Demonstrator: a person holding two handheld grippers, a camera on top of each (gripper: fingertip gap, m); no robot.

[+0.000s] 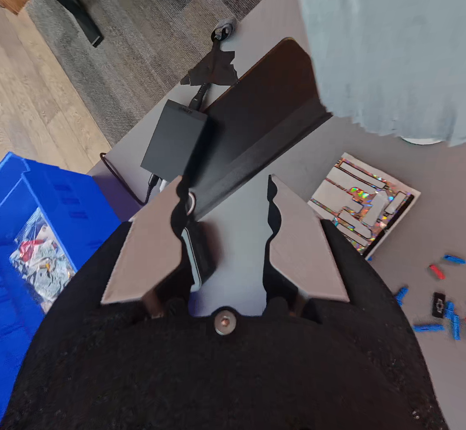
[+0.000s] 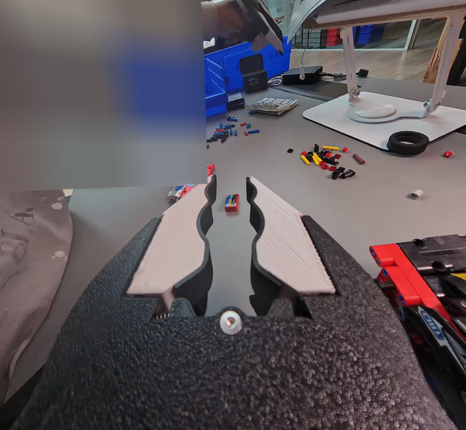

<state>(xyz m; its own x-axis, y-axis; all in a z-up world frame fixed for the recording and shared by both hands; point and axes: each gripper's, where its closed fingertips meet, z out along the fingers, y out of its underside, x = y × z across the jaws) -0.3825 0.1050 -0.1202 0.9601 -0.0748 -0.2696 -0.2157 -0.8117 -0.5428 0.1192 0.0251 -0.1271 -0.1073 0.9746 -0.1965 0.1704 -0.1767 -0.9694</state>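
The grey table (image 2: 290, 211) is filling both views. In the left wrist view, a blue bin (image 1: 50, 205) is sitting at the left edge and a black power brick (image 1: 174, 140) at centre; the left gripper (image 1: 225, 183) is hanging above them, fingers apart and empty. In the right wrist view, the right gripper (image 2: 231, 178) is hovering low at centre, fingers apart, with a small red printed tile (image 2: 231, 202) lying between the tips, untouched. Closing off-centre could likely flick that tile away; the red and black model (image 2: 416, 289) at right could get bumped.
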